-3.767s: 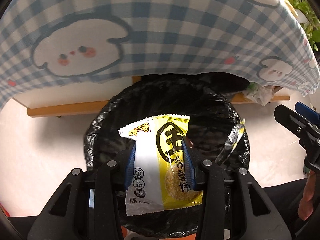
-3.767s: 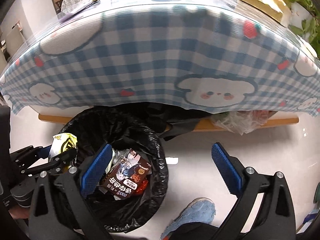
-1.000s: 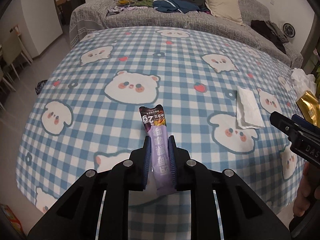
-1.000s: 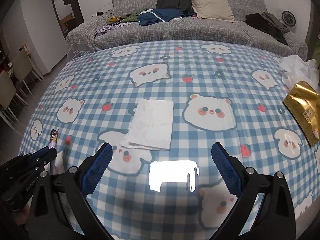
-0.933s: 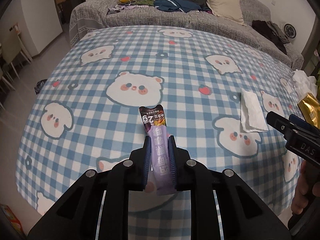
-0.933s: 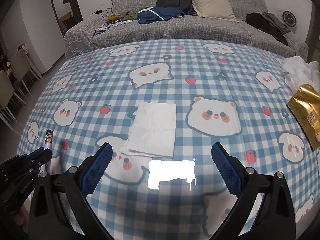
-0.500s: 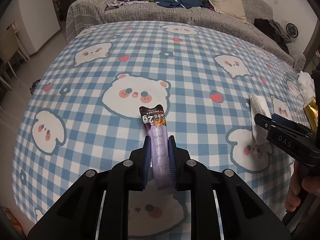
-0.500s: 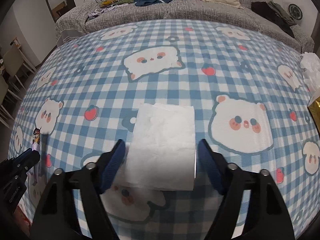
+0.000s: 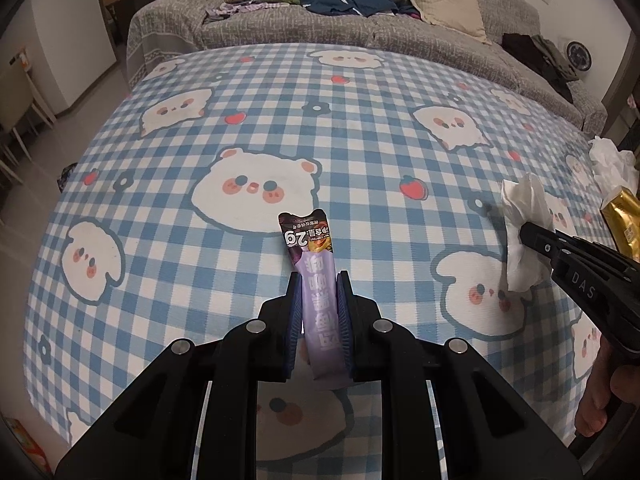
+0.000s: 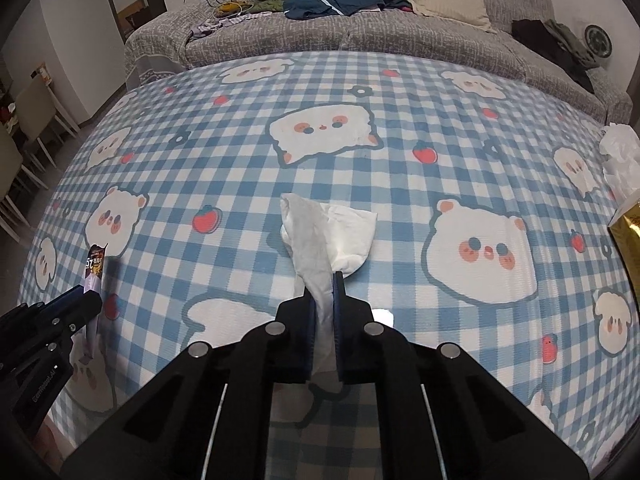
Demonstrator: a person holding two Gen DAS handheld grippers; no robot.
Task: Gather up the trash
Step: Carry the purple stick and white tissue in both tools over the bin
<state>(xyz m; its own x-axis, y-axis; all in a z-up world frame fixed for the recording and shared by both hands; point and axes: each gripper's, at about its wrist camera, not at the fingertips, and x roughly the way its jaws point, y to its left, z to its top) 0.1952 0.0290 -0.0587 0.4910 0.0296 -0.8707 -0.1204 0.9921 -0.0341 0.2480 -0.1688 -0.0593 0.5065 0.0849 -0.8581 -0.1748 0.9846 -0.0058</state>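
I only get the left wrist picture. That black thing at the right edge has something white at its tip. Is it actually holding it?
Observer: Yes. The right wrist view shows the right gripper shut on the white tissue, pinched between its blue pads.
Operator: Is the tissue still flat?
Observer: No, it is bunched and creased above the checked tablecloth.
Operator: And my purple packet?
Observer: From the right wrist view, the purple wrapper sticks up from the left gripper.

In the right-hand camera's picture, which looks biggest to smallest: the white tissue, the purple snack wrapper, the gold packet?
1. White tissue, largest, though nearest the camera.
2 and 3. Purple snack wrapper and gold packet: unsure, since the packet is cut off at the edge and the left gripper hides part of the wrapper.
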